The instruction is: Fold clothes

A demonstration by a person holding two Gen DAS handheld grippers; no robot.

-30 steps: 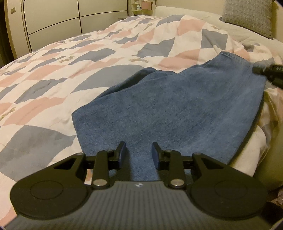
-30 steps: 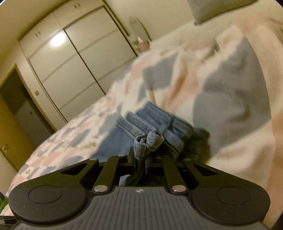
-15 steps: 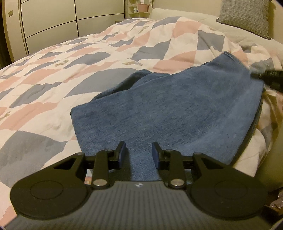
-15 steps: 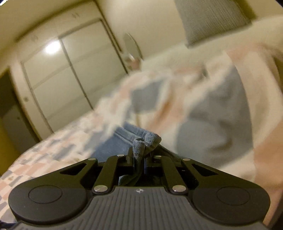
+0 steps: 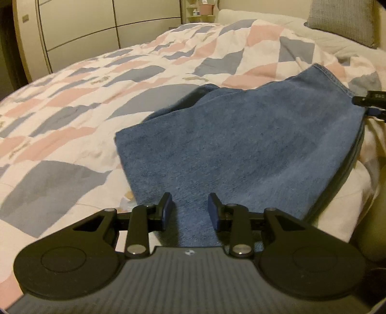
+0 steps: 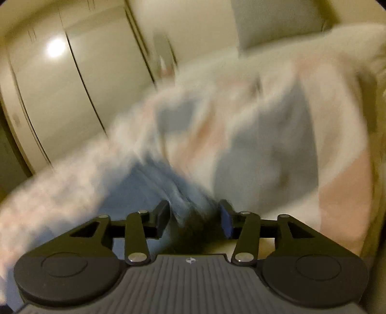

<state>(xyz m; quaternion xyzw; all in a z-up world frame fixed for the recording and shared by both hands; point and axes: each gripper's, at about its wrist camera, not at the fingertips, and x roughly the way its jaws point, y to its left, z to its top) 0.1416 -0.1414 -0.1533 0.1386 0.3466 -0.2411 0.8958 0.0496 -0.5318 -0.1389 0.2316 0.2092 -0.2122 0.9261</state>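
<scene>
My left tongs [image 5: 190, 209] stand partly open over the near edge of the one pair of jeans [image 5: 253, 154], gripping nothing. My right tongs [image 6: 194, 218] are opening; the blurred denim lies between the pads, which no longer press it. Their tip shows at the jeans' far right corner. The jeans lie flat on a bed with a pink, grey and white quilt [image 5: 72, 116]. One grey cushion [image 5: 342, 21] sits far right; pale wardrobe doors [image 5: 84, 24] stand far left.
</scene>
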